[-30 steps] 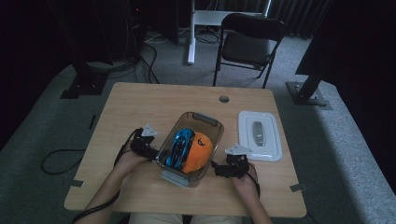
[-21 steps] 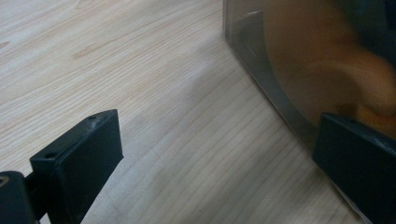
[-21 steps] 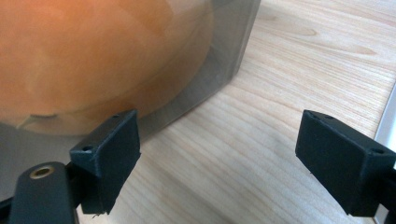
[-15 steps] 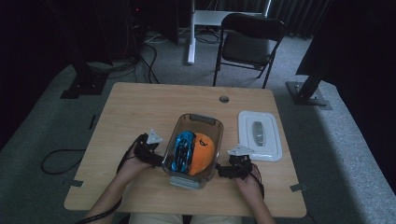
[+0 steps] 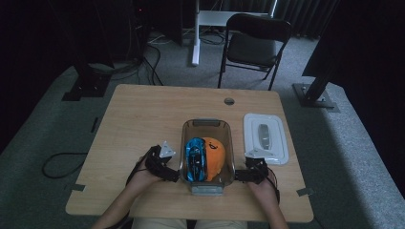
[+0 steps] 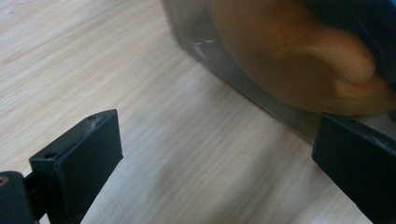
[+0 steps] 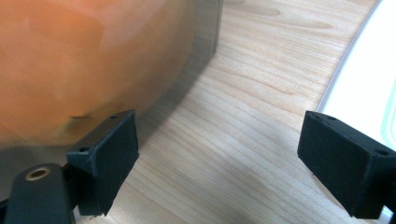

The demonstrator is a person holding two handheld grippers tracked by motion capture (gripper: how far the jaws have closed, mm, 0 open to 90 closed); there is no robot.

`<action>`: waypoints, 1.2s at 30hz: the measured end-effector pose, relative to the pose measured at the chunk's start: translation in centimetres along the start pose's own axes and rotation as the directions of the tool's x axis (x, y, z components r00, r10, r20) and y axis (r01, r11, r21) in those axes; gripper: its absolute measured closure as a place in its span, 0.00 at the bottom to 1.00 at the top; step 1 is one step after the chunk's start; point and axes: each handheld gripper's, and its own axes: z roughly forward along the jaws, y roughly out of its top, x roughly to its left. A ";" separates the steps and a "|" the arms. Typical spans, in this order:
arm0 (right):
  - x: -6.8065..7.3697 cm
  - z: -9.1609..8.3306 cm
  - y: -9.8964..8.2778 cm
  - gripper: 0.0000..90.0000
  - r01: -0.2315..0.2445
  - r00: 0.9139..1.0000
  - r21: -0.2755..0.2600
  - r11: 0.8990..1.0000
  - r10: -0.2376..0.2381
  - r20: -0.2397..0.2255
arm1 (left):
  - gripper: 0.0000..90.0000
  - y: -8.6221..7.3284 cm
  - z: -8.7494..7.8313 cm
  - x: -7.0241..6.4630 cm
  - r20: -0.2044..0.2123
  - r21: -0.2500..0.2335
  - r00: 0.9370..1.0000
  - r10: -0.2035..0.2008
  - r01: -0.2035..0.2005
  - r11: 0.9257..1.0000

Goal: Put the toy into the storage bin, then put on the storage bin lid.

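High view: the left tool (image 5: 173,175) and right tool (image 5: 239,175) flank the clear bin (image 5: 207,125) on the desk (image 5: 138,114). Both tools are spread wide (nothing held), just beside the bin walls.

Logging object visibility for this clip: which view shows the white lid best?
The high view: the white lid lies whole on the table, right of the clear container. The right gripper view catches just its curved white edge beside the right jaw. The left gripper view looks at the container's other side.
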 end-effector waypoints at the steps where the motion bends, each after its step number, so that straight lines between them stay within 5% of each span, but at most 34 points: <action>1: -0.1 -0.1 0.1 0.13 -0.003 1.000 -0.004 1.000 0.003 0.019 | 0.02 0.1 0.1 -0.2 0.004 0.002 1.000 0.003 -0.003 1.000; 9: -2.1 -1.4 0.6 0.13 -0.042 0.993 -0.046 0.998 0.047 0.105 | 0.02 0.6 0.9 -2.0 0.047 0.009 0.998 0.032 -0.032 0.999; 13: -3.5 -2.0 0.8 0.14 -0.076 0.983 -0.065 0.995 0.086 0.161 | 0.02 0.5 1.0 -2.2 0.058 0.011 0.998 0.035 -0.036 0.999; 17: -5.0 -2.3 0.8 0.21 -0.114 0.965 -0.079 0.990 0.129 0.229 | 0.02 0.2 1.0 -2.1 0.067 -0.004 0.998 0.010 -0.010 1.000; 21: -6.4 -2.3 0.7 0.27 -0.141 0.937 -0.077 0.987 0.159 0.311 | 0.02 -0.4 0.7 -1.8 0.073 -0.002 0.997 0.000 0.001 1.000; 28: -8.9 -1.2 1.1 0.30 -0.197 0.918 -0.078 0.977 0.212 0.335 | 0.02 -0.8 0.4 -1.8 0.060 0.002 0.998 0.002 -0.002 1.000; 36: -10.4 0.7 1.5 0.30 -0.212 0.910 -0.053 0.976 0.217 0.354 | 0.02 -1.5 0.2 -1.5 0.056 -0.008 0.998 -0.023 0.023 1.000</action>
